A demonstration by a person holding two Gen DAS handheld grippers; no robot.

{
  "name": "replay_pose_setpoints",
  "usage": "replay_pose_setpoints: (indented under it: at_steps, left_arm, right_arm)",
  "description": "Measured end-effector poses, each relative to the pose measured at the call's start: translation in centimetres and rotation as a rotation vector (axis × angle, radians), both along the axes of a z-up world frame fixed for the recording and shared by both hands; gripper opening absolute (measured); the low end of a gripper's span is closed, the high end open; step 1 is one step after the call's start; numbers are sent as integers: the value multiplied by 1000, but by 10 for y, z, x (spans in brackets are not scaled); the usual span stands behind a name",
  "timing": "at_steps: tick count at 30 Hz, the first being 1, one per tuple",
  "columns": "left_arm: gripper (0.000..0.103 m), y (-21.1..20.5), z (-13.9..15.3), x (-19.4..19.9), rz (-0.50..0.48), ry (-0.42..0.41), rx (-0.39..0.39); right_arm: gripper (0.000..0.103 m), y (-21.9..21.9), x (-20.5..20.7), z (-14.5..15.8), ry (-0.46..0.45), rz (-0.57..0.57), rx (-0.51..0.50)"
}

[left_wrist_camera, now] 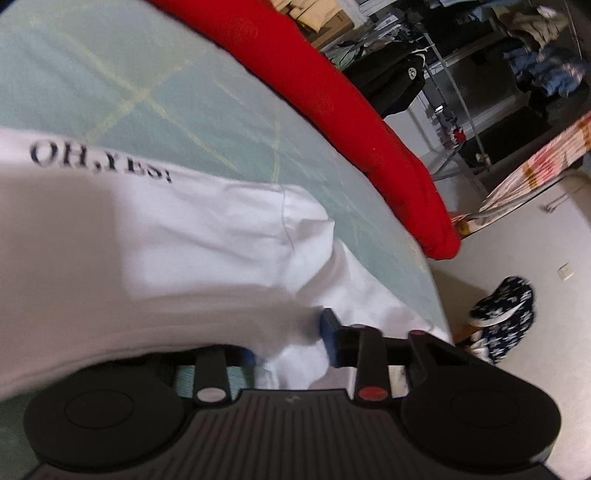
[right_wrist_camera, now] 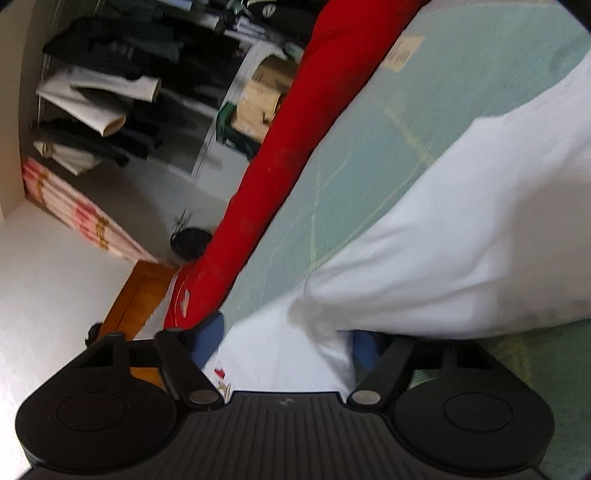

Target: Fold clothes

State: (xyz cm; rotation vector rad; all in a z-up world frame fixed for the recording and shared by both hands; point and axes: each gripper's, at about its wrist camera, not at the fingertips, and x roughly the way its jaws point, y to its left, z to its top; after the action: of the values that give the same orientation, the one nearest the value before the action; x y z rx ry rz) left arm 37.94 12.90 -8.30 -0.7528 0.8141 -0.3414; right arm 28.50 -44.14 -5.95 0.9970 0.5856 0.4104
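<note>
Cloth of the white T-shirt [left_wrist_camera: 155, 236], soft, light and floppy, bunches low in both frames between each gripper's [left_wrist_camera: 291, 343] [right_wrist_camera: 288, 339] half-parted blue pads, so hems look best to pinch.

Room inventory, as I see it through the wrist cameras:

- Work surface [left_wrist_camera: 177, 96] — pale green cover with faint yellow lines, filling the upper left of the left view.
- Red bolster [left_wrist_camera: 332, 92] along its far edge, running diagonally.
- Floor [left_wrist_camera: 517, 229] — pale, plain, at right.
- Metal rack [left_wrist_camera: 454, 85], upper right, with dark and blue clothes heaped on it.
- Cardboard boxes [left_wrist_camera: 317, 14], top centre.
- Hanging garments [right_wrist_camera: 110, 85], upper left of the right view, black and cream.
- Pink patterned cloth [right_wrist_camera: 81, 218] below them.
- Wooden board [right_wrist_camera: 136, 295] — orange-brown, lower left.
</note>
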Motion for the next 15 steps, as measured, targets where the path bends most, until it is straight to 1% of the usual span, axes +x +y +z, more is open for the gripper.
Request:
replay_pose_setpoints:
  at_steps: [1, 2, 3, 4, 5, 7, 10, 12, 13, 14, 15]
  left_arm:
    - [21, 1, 3, -2, 11, -10, 25]
    - [18, 3, 6, -3, 23, -19, 49]
    - [13, 4, 10, -5, 34, -29, 74]
    - [9, 6, 13, -6, 46, -39, 99]
    - [9, 7, 16, -8, 57, -48, 123]
    - [8, 11, 23, -10, 83, -60, 172]
    - [7, 19, 34, -13, 113, -76, 242]
    - [5, 24, 41, -13, 115, -89, 281]
    - [5, 27, 44, -13, 116, -95, 299]
    - [5, 28, 44, -13, 116, -87, 292]
    - [5, 27, 43, -12, 107, -79, 303]
  right_arm:
    - [53, -2, 0, 0, 4, -11, -15]
    - [40, -2, 0, 1, 13, -21, -44]
    - [33, -2, 1, 2, 22, -31, -72]
    - [20, -2, 0, 3, 31, -46, -103]
    - [14, -1, 0, 6, 28, -68, -137]
    - [11, 0, -2, 13, 15, -98, -199]
    - [11, 4, -5, 30, -8, -128, -305]
    - [11, 5, -7, 42, -14, -151, -382]
    - [11, 4, -7, 45, -12, -153, -406]
    - [11, 3, -5, 46, 5, -154, -416]
    - [11, 1, -4, 45, 22, -155, -428]
